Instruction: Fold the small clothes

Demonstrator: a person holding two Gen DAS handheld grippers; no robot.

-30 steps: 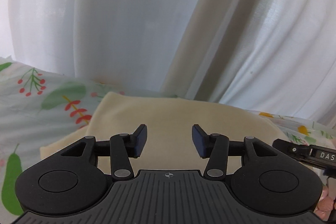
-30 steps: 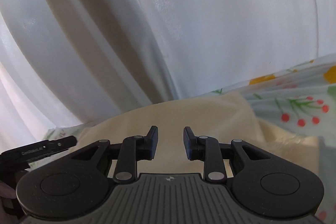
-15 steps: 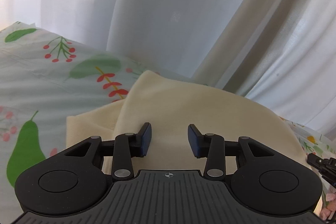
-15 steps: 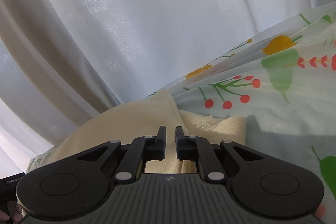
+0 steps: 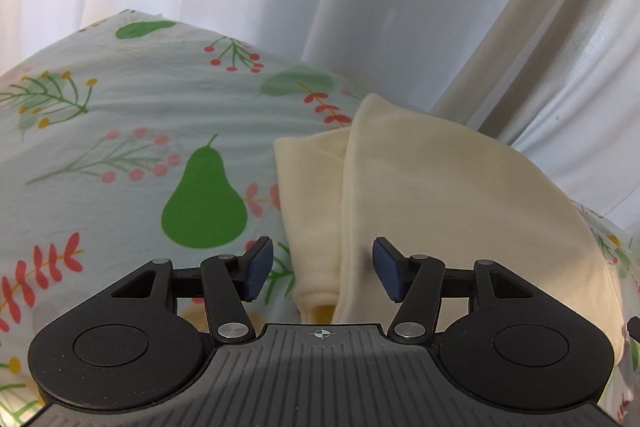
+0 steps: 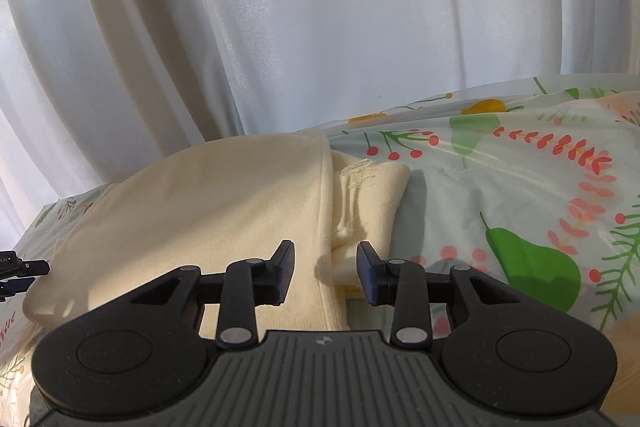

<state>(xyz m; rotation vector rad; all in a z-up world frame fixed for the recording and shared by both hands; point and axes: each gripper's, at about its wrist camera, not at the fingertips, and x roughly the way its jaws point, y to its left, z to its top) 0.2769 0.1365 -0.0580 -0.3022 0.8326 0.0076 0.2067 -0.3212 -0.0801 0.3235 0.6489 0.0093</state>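
Both tools are released and hold nothing: the left gripper point(image 5: 322, 269) has its jaws wide apart over the left side of the cloth point(image 5: 440, 195), and the right gripper point(image 6: 325, 273) has its jaws apart over the right side. It seems that the step in hand is to take the two side edges for the next fold. To do it well, each gripper should go down until one finger slides under the edge, so that it takes all the layers together and not only the top one. Both should close at the same height along the cloth, or the fold comes out crooked.

The cloth is pale cream, soft and thick. It lies on the tablecloth point(image 5: 120, 155) with printed pears and berries, close to the white curtain point(image 6: 320, 27). A top layer already lies over a lower one, which sticks out at both sides. On the right side the lower layer shows a frayed, torn spot point(image 6: 360, 171).
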